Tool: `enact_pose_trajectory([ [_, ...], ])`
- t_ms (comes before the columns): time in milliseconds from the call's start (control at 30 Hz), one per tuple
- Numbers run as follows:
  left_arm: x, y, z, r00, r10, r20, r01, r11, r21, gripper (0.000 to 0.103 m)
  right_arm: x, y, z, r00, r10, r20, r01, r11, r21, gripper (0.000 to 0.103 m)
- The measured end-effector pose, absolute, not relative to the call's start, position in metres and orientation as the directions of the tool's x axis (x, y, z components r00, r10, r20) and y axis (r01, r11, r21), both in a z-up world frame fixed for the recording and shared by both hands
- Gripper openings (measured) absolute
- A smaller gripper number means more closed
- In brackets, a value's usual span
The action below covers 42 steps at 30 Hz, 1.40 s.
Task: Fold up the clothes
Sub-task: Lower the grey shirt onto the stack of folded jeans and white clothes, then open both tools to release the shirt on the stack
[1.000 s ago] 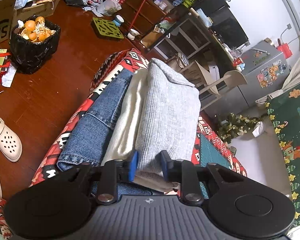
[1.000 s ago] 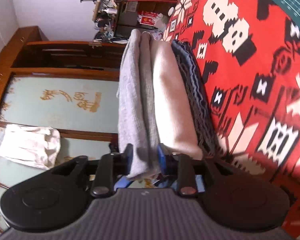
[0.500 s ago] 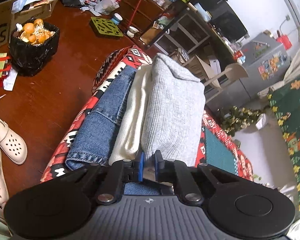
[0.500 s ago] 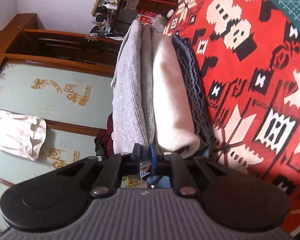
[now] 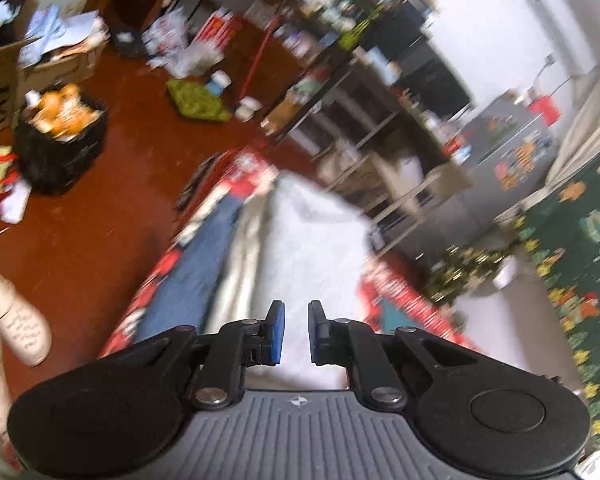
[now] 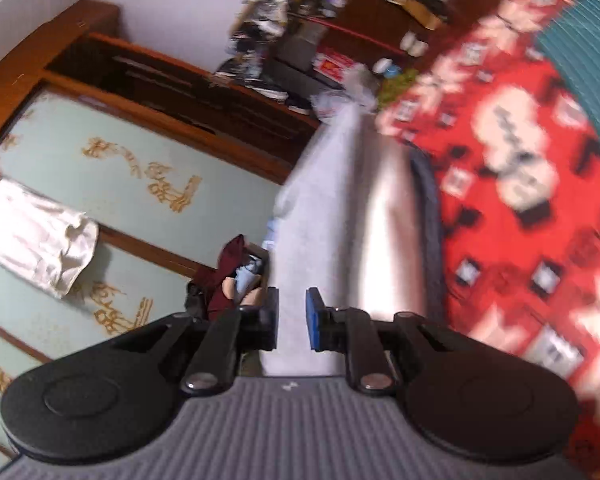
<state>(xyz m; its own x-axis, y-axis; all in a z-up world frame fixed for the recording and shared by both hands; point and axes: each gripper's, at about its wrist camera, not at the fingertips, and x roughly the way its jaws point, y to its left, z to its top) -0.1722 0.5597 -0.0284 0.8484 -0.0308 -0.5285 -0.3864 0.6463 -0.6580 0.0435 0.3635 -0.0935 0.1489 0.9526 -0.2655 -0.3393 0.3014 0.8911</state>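
A folded grey sweater (image 5: pixel 312 248) tops a stack with a cream garment (image 5: pixel 240 264) and blue jeans (image 5: pixel 192 276) on a red patterned cloth (image 5: pixel 384 292). My left gripper (image 5: pixel 297 332) is at the sweater's near edge, its blue pads narrowly apart with grey cloth running between them down to the body. In the right wrist view the same sweater (image 6: pixel 324 208) lies beside the cream garment (image 6: pixel 384 232) and the jeans (image 6: pixel 428 216). My right gripper (image 6: pixel 291 318) has grey cloth filling its gap; its jaws are opening slightly. Both views are blurred.
On the brown floor stand a black bin of oranges (image 5: pixel 60 140), cardboard boxes (image 5: pixel 4 80) and white shoes (image 5: pixel 16 320). Cluttered shelves (image 5: pixel 340 80) stand behind, a green Christmas cloth (image 5: pixel 580 260) at right. A wooden cabinet (image 6: pixel 120 200) and teal mat (image 6: pixel 580 52) flank the red cloth (image 6: pixel 520 240).
Both grippers narrowed onto the grey sweater's edge and have risen; the cloth now reaches deeper between the fingers. The right view has rolled and both views have blurred.
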Motion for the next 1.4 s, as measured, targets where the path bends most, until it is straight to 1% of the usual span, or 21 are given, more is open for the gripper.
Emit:
enact_pose_trajectory([
  [67, -0.153, 0.562, -0.032, 0.845, -0.049, -0.532, -0.384, 0.638, -0.668, 0.010, 0.051, 0.380, -0.090, 0.128, 0.958, -0.257, -0.332, 0.285, 0.899, 0.017],
  [200, -0.127, 0.564, -0.051, 0.808, -0.041, -0.588, -0.427, 0.646, -0.633, 0.006, 0.060, 0.409, -0.101, 0.098, 0.955, -0.281, -0.303, 0.298, 0.905, 0.017],
  [267, -0.127, 0.566, -0.059, 0.799, -0.035, -0.600, -0.440, 0.647, -0.623, 0.005, 0.061, 0.414, -0.113, 0.094, 0.951, -0.294, -0.282, 0.309, 0.908, 0.010],
  [300, -0.131, 0.566, -0.061, 0.799, -0.035, -0.601, -0.440, 0.647, -0.623, 0.003, 0.060, 0.413, -0.119, 0.096, 0.950, -0.297, -0.275, 0.312, 0.909, 0.004],
  [333, -0.136, 0.565, -0.063, 0.798, -0.036, -0.601, -0.439, 0.648, -0.622, 0.002, 0.059, 0.411, -0.125, 0.093, 0.950, -0.297, -0.268, 0.311, 0.912, 0.004],
  [433, -0.149, 0.562, -0.064, 0.798, -0.044, -0.601, -0.432, 0.655, -0.621, 0.002, 0.053, 0.404, -0.139, 0.079, 0.948, -0.307, -0.251, 0.317, 0.915, 0.004],
  [667, -0.174, 0.546, -0.069, 0.749, -0.006, -0.663, -0.472, 0.697, -0.540, 0.003, 0.031, 0.381, -0.151, 0.071, 0.942, -0.327, -0.237, 0.334, 0.912, 0.004],
  [733, -0.186, 0.544, -0.070, 0.744, 0.011, -0.668, -0.492, 0.686, -0.536, 0.003, 0.025, 0.374, -0.149, 0.072, 0.940, -0.333, -0.245, 0.340, 0.908, 0.008],
  [767, -0.191, 0.542, -0.069, 0.740, 0.024, -0.672, -0.501, 0.686, -0.528, 0.007, 0.022, 0.370, -0.148, 0.073, 0.939, -0.336, -0.249, 0.343, 0.906, 0.008],
  [833, -0.200, 0.536, -0.063, 0.739, 0.037, -0.673, -0.502, 0.696, -0.513, 0.007, 0.015, 0.360, -0.143, 0.079, 0.934, -0.350, -0.271, 0.358, 0.894, 0.010],
  [867, -0.204, 0.532, -0.060, 0.738, 0.043, -0.673, -0.502, 0.701, -0.506, 0.007, 0.011, 0.355, -0.140, 0.084, 0.930, -0.358, -0.286, 0.367, 0.885, 0.013],
  [900, -0.208, 0.529, -0.057, 0.738, 0.049, -0.673, -0.502, 0.706, -0.499, 0.007, 0.006, 0.350, -0.136, 0.095, 0.924, -0.369, -0.305, 0.380, 0.873, 0.020],
  [933, -0.212, 0.524, -0.053, 0.738, 0.062, -0.672, -0.502, 0.716, -0.485, 0.007, 0.002, 0.344, -0.131, 0.107, 0.918, -0.382, -0.325, 0.395, 0.859, 0.023],
  [1000, -0.219, 0.510, -0.043, 0.732, 0.103, -0.674, -0.507, 0.743, -0.437, 0.007, -0.005, 0.332, -0.121, 0.122, 0.909, -0.398, -0.367, 0.414, 0.833, 0.024],
  [1033, -0.221, 0.503, -0.038, 0.728, 0.121, -0.675, -0.509, 0.754, -0.415, 0.008, -0.009, 0.328, -0.114, 0.132, 0.901, -0.413, -0.388, 0.430, 0.815, 0.027],
  [1167, -0.233, 0.472, -0.019, 0.726, 0.192, -0.661, -0.515, 0.788, -0.337, 0.027, -0.027, 0.310, -0.082, 0.180, 0.863, -0.471, -0.482, 0.495, 0.723, 0.036],
  [1233, -0.239, 0.455, -0.006, 0.727, 0.219, -0.651, -0.513, 0.804, -0.303, 0.034, -0.037, 0.303, -0.061, 0.212, 0.834, -0.509, -0.537, 0.535, 0.653, 0.046],
  [1267, -0.242, 0.447, 0.000, 0.728, 0.232, -0.645, -0.511, 0.811, -0.285, 0.041, -0.043, 0.300, -0.049, 0.229, 0.818, -0.527, -0.563, 0.553, 0.614, 0.050],
  [1300, -0.245, 0.440, 0.006, 0.729, 0.245, -0.639, -0.510, 0.818, -0.268, 0.046, -0.049, 0.297, -0.038, 0.249, 0.803, -0.541, -0.591, 0.569, 0.572, 0.061],
  [1333, -0.248, 0.433, 0.012, 0.731, 0.259, -0.632, -0.508, 0.824, -0.250, 0.047, -0.055, 0.295, -0.026, 0.270, 0.788, -0.554, -0.617, 0.583, 0.528, 0.070],
  [1400, -0.251, 0.418, 0.022, 0.734, 0.285, -0.616, -0.507, 0.834, -0.219, 0.059, -0.067, 0.288, -0.006, 0.309, 0.764, -0.566, -0.662, 0.600, 0.449, 0.080],
])
